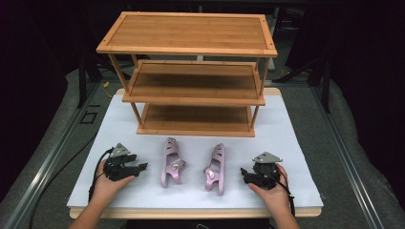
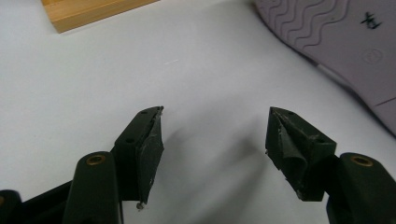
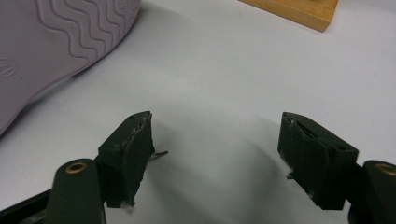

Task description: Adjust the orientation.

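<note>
Two pink sandals lie on their sides on the white tabletop in front of a bamboo rack (image 1: 191, 71). The left sandal (image 1: 172, 162) lies just right of my left gripper (image 1: 142, 167), whose jaws stand open with nothing between them. Its ribbed sole (image 2: 345, 42) shows at the upper right of the left gripper view, beyond that gripper (image 2: 215, 140). The right sandal (image 1: 216, 168) lies just left of my right gripper (image 1: 243, 174), also open and empty. In the right gripper view that sole (image 3: 56, 42) is at the upper left, ahead of the gripper (image 3: 217, 149).
The three-tier bamboo rack stands at the back of the white board (image 1: 296, 138), all shelves bare. A corner of its base shows in the left gripper view (image 2: 88, 11) and the right gripper view (image 3: 299, 11). Grey floor and dark cloth surround the table.
</note>
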`<state>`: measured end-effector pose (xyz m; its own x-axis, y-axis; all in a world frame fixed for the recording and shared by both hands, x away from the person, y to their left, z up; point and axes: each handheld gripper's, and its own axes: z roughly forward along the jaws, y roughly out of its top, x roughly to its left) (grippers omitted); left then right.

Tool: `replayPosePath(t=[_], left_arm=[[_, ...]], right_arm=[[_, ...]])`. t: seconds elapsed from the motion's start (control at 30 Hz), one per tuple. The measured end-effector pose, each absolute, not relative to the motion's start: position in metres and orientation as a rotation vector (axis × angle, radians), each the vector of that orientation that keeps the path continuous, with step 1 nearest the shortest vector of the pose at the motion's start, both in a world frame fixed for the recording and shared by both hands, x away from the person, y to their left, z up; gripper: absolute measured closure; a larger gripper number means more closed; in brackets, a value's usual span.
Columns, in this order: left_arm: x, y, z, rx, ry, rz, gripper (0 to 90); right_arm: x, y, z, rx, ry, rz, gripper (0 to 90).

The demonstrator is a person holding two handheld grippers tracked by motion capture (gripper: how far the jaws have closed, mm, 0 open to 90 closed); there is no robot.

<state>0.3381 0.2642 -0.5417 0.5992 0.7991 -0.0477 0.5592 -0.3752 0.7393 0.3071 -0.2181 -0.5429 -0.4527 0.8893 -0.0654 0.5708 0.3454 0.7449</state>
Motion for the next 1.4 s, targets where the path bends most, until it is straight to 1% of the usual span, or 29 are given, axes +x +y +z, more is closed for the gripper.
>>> replayPosePath(t=[0.27,0.3,0.33,0.4,0.63,0.73,0.83,0.93,1.17,1.23,1.33,1.37,1.4], left_arm=[[0.332,0.261,-0.535,2.055,1.053,0.403,40.4],[0.331,0.261,-0.534,2.055,1.052,0.402,40.4],[0.331,0.261,-0.534,2.058,1.053,0.396,40.6],[0.330,0.262,-0.534,2.058,1.063,0.393,40.8],[0.327,0.260,-0.531,2.045,1.077,0.404,40.7],[0.325,0.258,-0.528,2.024,1.079,0.394,41.6],[0.323,0.256,-0.526,2.019,1.069,0.389,45.4],[0.319,0.250,-0.523,2.023,1.043,0.373,49.4],[0.310,0.241,-0.514,2.023,0.994,0.375,56.3],[0.305,0.236,-0.508,2.005,0.986,0.373,60.3],[0.302,0.234,-0.504,2.002,0.968,0.375,64.9],[0.300,0.232,-0.502,2.001,0.960,0.379,67.4],[0.298,0.230,-0.500,1.997,0.952,0.377,72.1]], right_arm=[[0.299,-0.216,-0.536,1.238,2.128,0.934,30.3],[0.298,-0.216,-0.534,1.243,2.134,0.935,32.0],[0.297,-0.216,-0.533,1.248,2.138,0.964,35.7],[0.297,-0.216,-0.533,1.255,2.137,0.986,37.0],[0.295,-0.213,-0.532,1.279,2.143,0.972,37.1],[0.294,-0.213,-0.531,1.297,2.123,0.987,38.6],[0.294,-0.214,-0.531,1.299,2.121,1.002,39.3],[0.293,-0.217,-0.530,1.298,2.093,1.063,43.2],[0.290,-0.220,-0.526,1.275,2.034,1.127,45.6],[0.289,-0.219,-0.524,1.243,2.006,1.139,48.0],[0.288,-0.218,-0.522,1.233,2.000,1.139,48.4],[0.288,-0.218,-0.522,1.229,2.002,1.131,48.1],[0.287,-0.217,-0.522,1.228,2.007,1.096,47.4]])
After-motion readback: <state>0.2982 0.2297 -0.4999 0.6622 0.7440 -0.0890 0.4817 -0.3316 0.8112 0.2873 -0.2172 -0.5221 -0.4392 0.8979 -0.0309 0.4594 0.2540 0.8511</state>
